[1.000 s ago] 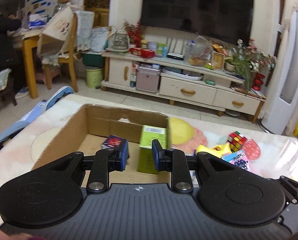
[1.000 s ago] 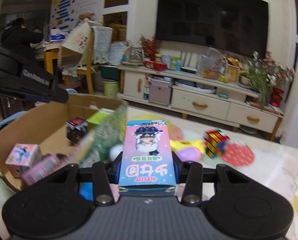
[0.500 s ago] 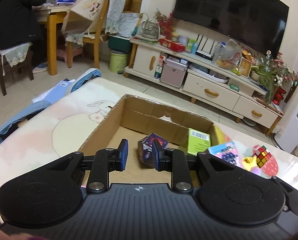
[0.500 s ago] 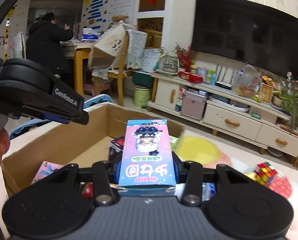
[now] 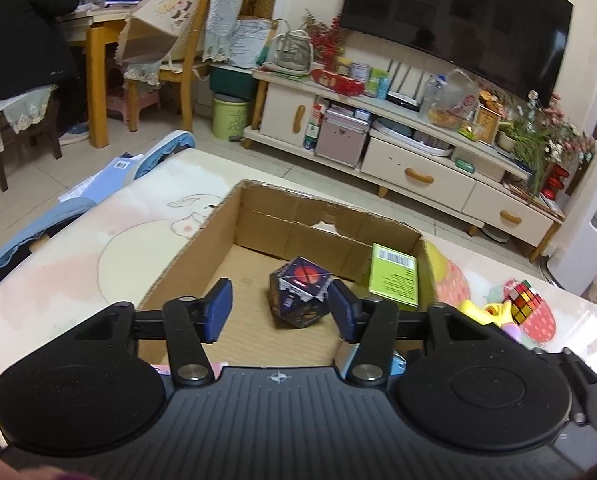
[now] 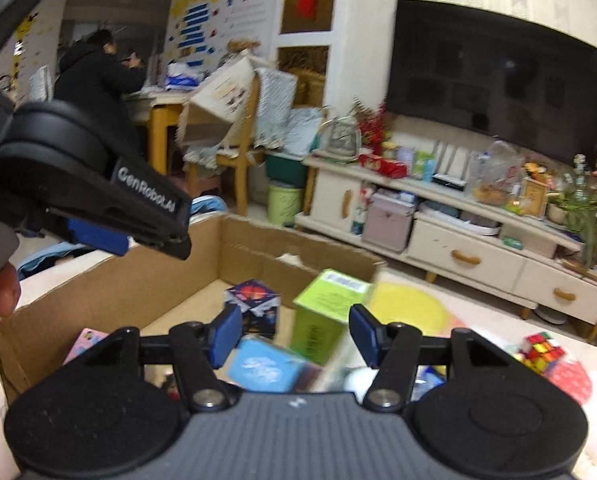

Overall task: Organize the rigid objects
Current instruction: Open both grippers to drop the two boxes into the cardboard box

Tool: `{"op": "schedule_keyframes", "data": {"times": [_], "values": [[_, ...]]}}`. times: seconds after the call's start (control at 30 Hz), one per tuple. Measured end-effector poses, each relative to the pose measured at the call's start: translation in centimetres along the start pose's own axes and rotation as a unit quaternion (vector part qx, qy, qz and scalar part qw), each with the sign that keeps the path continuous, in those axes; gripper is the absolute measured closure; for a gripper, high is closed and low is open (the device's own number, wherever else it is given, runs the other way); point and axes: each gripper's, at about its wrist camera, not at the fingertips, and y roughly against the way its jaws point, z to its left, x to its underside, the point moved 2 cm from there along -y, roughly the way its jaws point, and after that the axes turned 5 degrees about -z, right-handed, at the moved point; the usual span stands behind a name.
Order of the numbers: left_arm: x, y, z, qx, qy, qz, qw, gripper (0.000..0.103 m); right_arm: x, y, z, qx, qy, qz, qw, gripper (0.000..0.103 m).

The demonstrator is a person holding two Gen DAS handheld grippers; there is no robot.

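Released from the right gripper (image 6: 290, 336), pink box lies blurred in carton (image 6: 98, 280).

Each hand-held gripper is matte black: a ribbed grey-black deck, two round discs at 4 and 8 o'clock, silver screws, blue pads. The left hand-held gripper (image 6: 98, 236) carries white "GenRobot.AI" lettering; the right hand-held gripper (image 6: 290, 334) looks identical.

both cameras ride low behind their own fingers, tilted down and close over the cardboard box (image 5: 258, 216) on the tabletop (image 5: 78, 280), facing the tv stand (image 5: 418, 168). the right view sits further right and takes in the left hand-held gripper (image 6: 98, 200). both share the box, dark cube (image 5: 300, 298) (image 6: 252, 298), green box (image 5: 394, 276) (image 6: 326, 300).
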Motion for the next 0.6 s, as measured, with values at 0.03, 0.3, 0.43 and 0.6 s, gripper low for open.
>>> {"op": "schedule_keyframes", "data": {"times": [0.03,0.3,0.43,0.6], "values": [[0.1,0.1,-0.2,0.003,-0.003,0.0,1.0,0.029,0.1,0.4,-0.4,0.005,-0.003,-0.002,1.0,0.044],[1.3,1.2,-2.0,0.032,-0.028,-0.007,0.9991,0.018,2.2,2.9,-3.4,0.053,-0.014,0.009,0.998,0.037],[1.8,1.8,-2.8,0.054,-0.04,-0.012,0.9976,0.014,3.6,3.9,-4.9,0.065,-0.028,0.024,0.997,0.036],[2.3,2.6,-3.7,0.074,-0.061,-0.017,0.9952,0.011,5.8,5.3,-4.9,0.05,-0.038,0.048,0.997,0.036]]}}
